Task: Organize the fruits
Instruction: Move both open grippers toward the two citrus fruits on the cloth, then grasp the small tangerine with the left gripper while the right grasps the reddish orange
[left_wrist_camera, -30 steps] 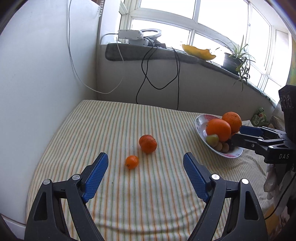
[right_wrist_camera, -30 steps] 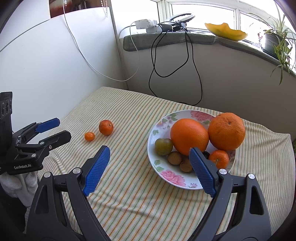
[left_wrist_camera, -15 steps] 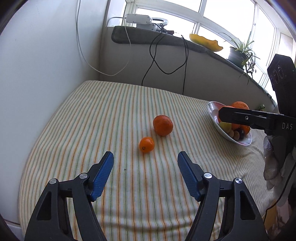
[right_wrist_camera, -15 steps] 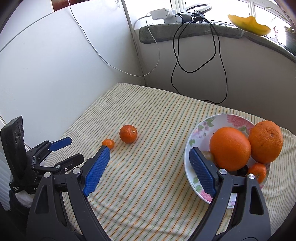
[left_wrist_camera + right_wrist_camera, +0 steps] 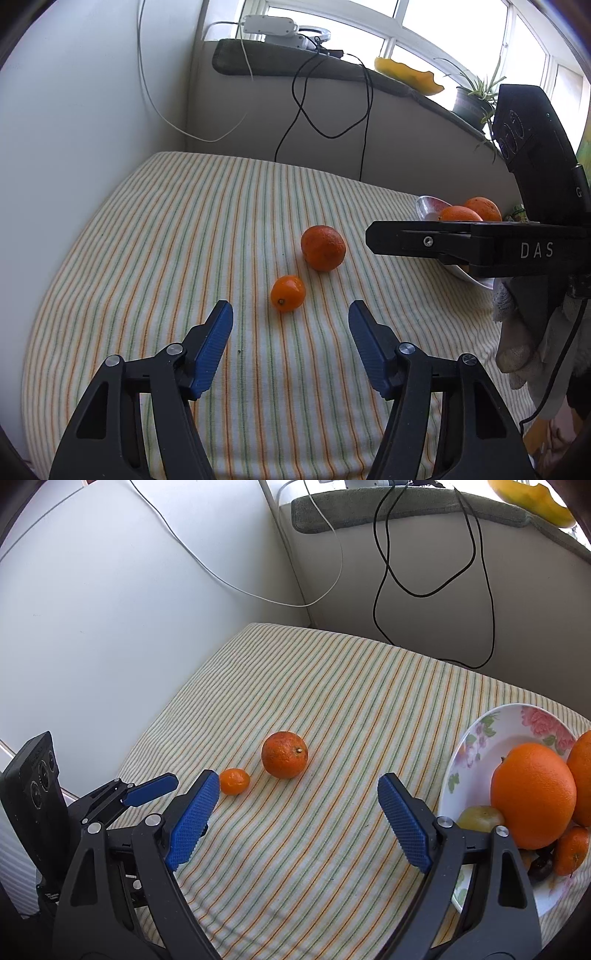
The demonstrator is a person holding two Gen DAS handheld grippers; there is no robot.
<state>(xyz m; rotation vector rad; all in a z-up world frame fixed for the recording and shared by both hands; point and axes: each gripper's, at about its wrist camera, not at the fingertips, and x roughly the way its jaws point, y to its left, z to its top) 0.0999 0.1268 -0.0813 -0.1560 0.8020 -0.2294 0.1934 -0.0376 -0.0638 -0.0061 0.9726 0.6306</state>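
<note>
Two loose fruits sit on our striped worktop [image 5: 147, 236]: a small tangerine [image 5: 287, 293] just ahead of our left tongs [image 5: 290, 325], whose jaws have just been closing but stand apart with nothing between them, and a bigger orange [image 5: 323, 248] just beyond it. Further right, our right tongs [image 5: 293, 801] are spread wide and empty, near the floral plate [image 5: 491, 731] piled with fruit.

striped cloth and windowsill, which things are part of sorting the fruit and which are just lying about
For the job:
- small mandarin
- larger orange beside it
- floral plate holding oranges and other fruit
- left gripper, fingers open
- right gripper, fingers open

Lying about:
- black cable
- white cable
- potted plant
- yellow dish on the sill
</note>
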